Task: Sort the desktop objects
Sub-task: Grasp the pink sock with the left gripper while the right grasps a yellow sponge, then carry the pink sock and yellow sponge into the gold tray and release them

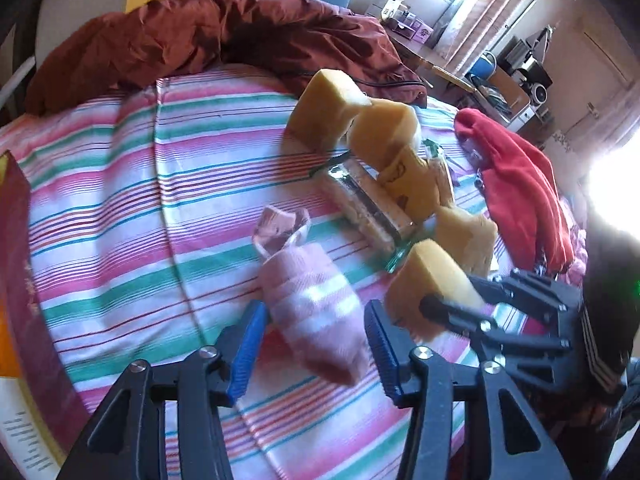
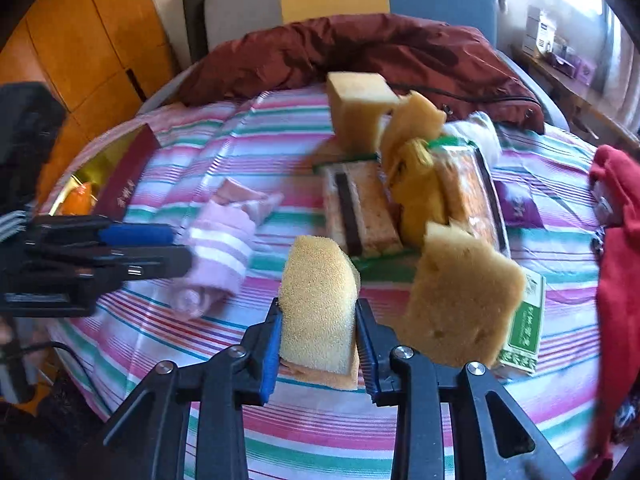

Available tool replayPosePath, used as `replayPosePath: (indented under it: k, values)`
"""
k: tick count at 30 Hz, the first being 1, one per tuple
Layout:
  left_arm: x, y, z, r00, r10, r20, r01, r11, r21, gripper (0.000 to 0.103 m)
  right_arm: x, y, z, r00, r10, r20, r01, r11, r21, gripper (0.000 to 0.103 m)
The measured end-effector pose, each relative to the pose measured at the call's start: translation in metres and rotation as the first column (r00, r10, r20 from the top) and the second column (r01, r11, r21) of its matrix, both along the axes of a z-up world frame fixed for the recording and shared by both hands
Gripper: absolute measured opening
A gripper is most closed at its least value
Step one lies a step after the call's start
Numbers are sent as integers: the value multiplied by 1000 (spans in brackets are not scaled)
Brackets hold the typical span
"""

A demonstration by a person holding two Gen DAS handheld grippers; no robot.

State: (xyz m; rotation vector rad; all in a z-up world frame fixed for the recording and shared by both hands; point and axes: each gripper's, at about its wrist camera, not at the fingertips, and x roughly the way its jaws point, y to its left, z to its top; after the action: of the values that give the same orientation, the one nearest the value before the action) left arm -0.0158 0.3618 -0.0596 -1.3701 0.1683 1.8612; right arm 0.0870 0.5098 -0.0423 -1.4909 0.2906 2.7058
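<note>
My right gripper (image 2: 318,344) is shut on a yellow sponge (image 2: 320,304), holding it upright above the striped cloth; it also shows in the left wrist view (image 1: 430,284). My left gripper (image 1: 316,354) is open, its blue pads on either side of a rolled pink striped sock (image 1: 316,308), which also shows in the right wrist view (image 2: 220,256). Whether the pads touch the sock I cannot tell. Other yellow sponges (image 2: 360,110) (image 2: 460,300) and clear snack packs (image 2: 360,212) lie in the middle of the table.
A dark red jacket (image 2: 360,48) lies at the back. A red garment (image 2: 618,240) lies at the right. A maroon box (image 2: 128,176) sits at the left edge. A green tissue pack (image 2: 524,328) and a purple packet (image 2: 518,204) lie to the right.
</note>
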Motion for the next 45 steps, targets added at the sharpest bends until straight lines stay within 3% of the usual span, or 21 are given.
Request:
replayPosePath:
  k: [2, 5, 10, 14, 18, 23, 26, 30, 38, 45]
  values:
    - [-4, 9, -9, 1000, 9, 7, -8, 999, -36, 53, -1, 0, -2, 1000, -12, 14, 11, 1000, 12, 34]
    - [-7, 18, -21, 998, -10, 56, 11, 1000, -21, 53, -1, -1, -3, 1000, -9, 16, 9, 1000, 18, 35]
    - [1, 23, -29, 999, -53, -1, 53, 998, -42, 52, -2, -1, -4, 1000, -7, 16, 7, 1000, 21, 35]
    - [8, 21, -27, 996, -67, -66, 64, 997, -53, 43, -3, -1, -3, 1000, -11, 13, 10, 1000, 20, 35]
    - [10, 15, -25, 996, -67, -67, 65, 997, -35, 38, -5, 0, -3, 1000, -14, 11, 14, 1000, 14, 35]
    - [17, 4, -19, 991, -62, -118, 56, 997, -50, 37, -5, -5, 2, 999, 21, -28, -21, 1000, -12, 35]
    - [24, -8, -7, 988, -56, -146, 57, 998, 0, 37, -6, -11, 3, 998, 46, -48, -47, 999, -12, 35]
    - [35, -20, 11, 977, -53, -209, 57, 998, 12, 37, -8, -14, 0, 998, 45, -34, -45, 999, -12, 35]
    - [41, -54, 34, 974, -1, -227, 15, 998, 59, 37, -8, -17, -5, 999, 15, -33, -17, 997, -80, 35]
    - [34, -93, 47, 965, 81, -248, -59, 994, 94, 37, -13, -43, 14, 997, 12, -81, -22, 992, -121, 35]
